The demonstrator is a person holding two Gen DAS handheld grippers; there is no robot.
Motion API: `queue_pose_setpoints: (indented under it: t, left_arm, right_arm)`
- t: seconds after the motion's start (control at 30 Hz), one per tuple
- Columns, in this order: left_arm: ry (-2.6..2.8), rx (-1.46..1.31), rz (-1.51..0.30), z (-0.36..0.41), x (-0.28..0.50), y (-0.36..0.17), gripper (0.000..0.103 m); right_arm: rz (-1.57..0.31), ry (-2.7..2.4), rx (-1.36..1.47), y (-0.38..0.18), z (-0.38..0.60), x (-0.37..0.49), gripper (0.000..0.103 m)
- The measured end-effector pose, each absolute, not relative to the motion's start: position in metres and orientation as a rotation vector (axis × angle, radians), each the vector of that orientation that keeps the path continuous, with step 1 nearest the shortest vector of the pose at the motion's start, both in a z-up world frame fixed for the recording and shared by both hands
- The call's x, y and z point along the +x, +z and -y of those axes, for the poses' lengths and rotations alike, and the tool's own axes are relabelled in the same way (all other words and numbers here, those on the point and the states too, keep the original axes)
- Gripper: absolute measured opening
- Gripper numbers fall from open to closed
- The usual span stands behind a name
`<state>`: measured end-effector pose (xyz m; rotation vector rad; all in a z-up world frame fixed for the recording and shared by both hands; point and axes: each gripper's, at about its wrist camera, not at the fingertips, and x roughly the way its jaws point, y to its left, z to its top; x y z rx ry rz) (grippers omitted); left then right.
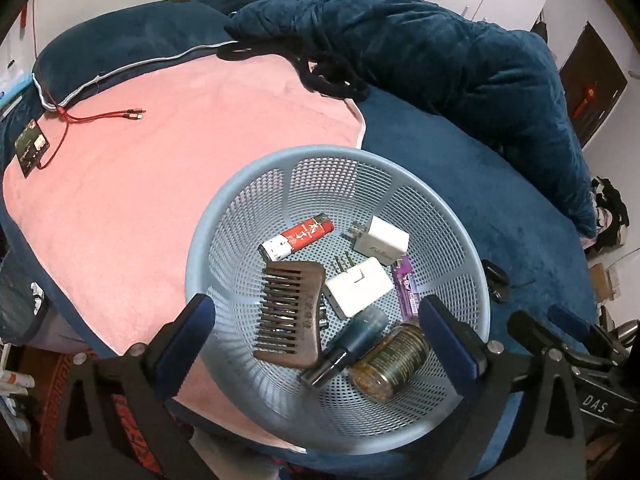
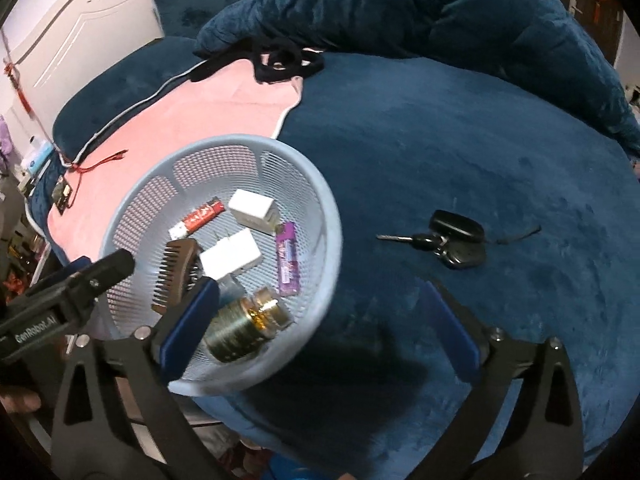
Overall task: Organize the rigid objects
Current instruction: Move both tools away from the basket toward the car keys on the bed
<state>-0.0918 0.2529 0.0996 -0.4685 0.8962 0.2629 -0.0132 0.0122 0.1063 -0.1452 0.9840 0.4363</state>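
Observation:
A light blue mesh basket (image 1: 224, 216) (image 2: 328, 216) stands on the bed. It holds a wooden comb (image 1: 292, 316) (image 2: 176, 268), two white chargers (image 1: 356, 286) (image 1: 382, 240), a red lighter (image 1: 298, 238), a purple lighter (image 1: 408, 280) (image 2: 288, 258), a dark spray bottle (image 1: 348, 348) and a gold-lidded jar (image 1: 394, 362) (image 2: 244, 328). My left gripper (image 1: 316, 344) is open and empty above the basket's near side. My right gripper (image 2: 320, 320) is open and empty over the basket's right rim. A car key bunch (image 2: 444, 240) lies on the blue blanket right of the basket.
A pink towel (image 1: 160, 184) covers the bed's left part, with a red cable (image 1: 100, 118) and a small black board (image 1: 30, 146) on it. A rumpled blue quilt (image 1: 460, 60) and a black cord (image 1: 328, 76) lie behind. White cupboards stand at the back.

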Motion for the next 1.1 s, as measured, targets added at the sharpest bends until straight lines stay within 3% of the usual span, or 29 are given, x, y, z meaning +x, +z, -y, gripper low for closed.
queue_pose_setpoints:
  t: [1.1]
  left_arm:
    - [0.234, -0.389, -0.884, -0.224, -0.083, 0.104, 0.103]
  right_arm:
    - [-0.954, 0.346, -0.143, 0.104, 0.034, -0.003, 0.103]
